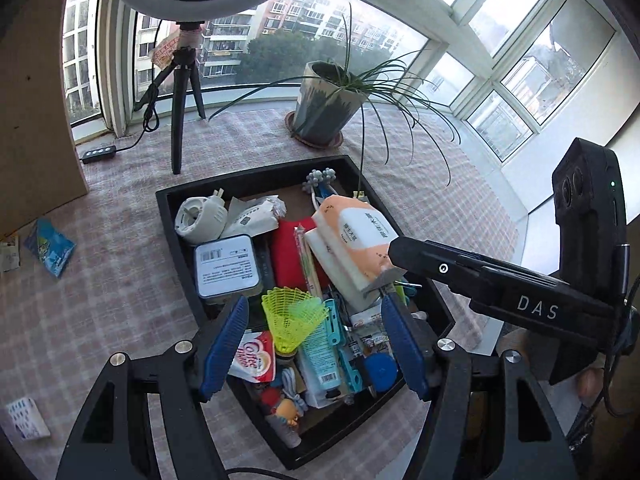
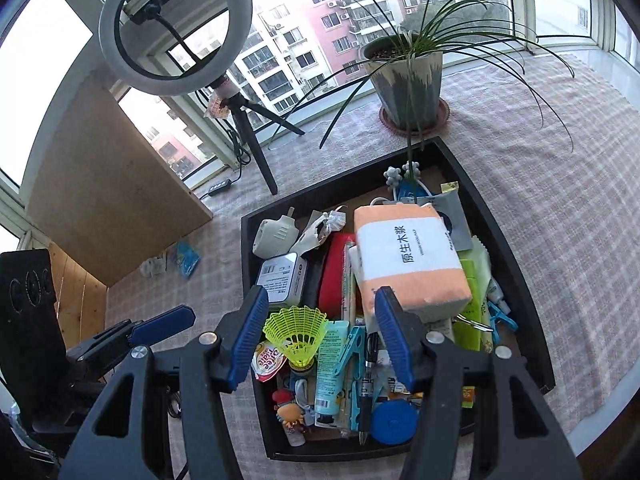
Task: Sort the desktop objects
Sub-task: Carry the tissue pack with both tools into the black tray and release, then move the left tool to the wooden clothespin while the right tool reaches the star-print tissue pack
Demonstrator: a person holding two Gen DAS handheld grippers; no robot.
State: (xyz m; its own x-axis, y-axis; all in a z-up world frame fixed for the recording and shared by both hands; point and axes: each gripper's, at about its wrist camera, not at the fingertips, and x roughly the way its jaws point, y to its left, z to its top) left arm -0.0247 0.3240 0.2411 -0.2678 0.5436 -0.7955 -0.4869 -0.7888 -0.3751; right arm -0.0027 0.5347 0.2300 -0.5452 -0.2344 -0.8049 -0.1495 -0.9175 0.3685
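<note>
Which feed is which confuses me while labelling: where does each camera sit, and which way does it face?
Left wrist: on the left tongs, facing forward and down at the black tray; the right tongs intrude from the right.
Right wrist: on the right tongs, facing the same tray; the left tongs show at lower left.
Shared: tray, yellow shuttlecock, tissue pack, potted plant, ring light.

Open left tongs [image 1: 316, 344] over crowded tray [image 1: 176, 216]

Tissue pack [image 2: 412, 258] lies atop the tray's [image 2: 520, 240] clutter — potted plant [image 2: 408, 80] behind.
</note>
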